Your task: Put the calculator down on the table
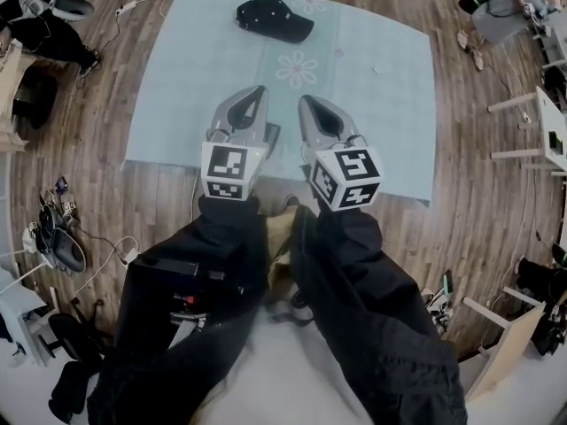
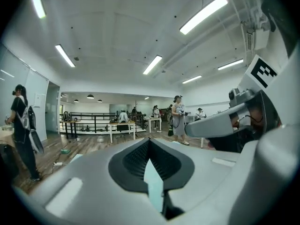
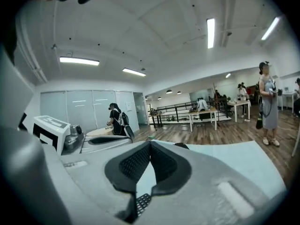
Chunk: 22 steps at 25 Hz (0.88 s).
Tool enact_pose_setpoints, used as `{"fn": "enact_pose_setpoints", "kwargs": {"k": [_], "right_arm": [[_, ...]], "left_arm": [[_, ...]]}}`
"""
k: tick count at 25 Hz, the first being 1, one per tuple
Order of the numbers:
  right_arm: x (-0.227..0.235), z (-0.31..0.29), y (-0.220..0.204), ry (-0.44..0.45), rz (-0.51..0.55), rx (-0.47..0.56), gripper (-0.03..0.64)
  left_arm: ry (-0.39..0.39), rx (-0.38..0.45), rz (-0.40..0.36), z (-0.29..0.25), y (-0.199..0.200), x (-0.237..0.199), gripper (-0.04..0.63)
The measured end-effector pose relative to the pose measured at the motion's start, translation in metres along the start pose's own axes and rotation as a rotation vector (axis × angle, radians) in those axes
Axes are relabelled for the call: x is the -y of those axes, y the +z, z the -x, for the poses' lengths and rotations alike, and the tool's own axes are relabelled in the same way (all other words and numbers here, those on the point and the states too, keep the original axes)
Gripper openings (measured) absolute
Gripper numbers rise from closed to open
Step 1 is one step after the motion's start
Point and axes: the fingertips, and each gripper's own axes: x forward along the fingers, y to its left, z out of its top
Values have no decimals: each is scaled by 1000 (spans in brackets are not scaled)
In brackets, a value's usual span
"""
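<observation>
My two grippers are held up side by side above a pale blue table with a flower print. The left gripper is shut, its jaw tips meeting with nothing between them. My right gripper is also shut and empty. A dark keypad, seemingly the calculator, shows below the right jaws, lying on the blue surface. In the head view only a dark sliver of it shows between the two grippers. Both point nearly level across the room.
A black cap lies at the table's far edge. Cables and a power strip lie on the wooden floor at the left. White tables stand at the right. A person stands beyond the table, another person at the left.
</observation>
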Motion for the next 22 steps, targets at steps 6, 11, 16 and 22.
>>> {"fn": "enact_pose_setpoints", "kwargs": {"k": [6, 11, 16, 22], "right_arm": [[-3, 15, 54, -28, 106, 132, 2], [-8, 30, 84, -44, 153, 191, 2], [-13, 33, 112, -66, 184, 237, 2], [-16, 30, 124, -69, 212, 255, 2]], "left_arm": [[-28, 104, -3, 0, 54, 3, -5], [-52, 161, 17, 7, 84, 12, -5], [-49, 189, 27, 13, 107, 5, -3], [-56, 233, 32, 13, 120, 1, -3]]}}
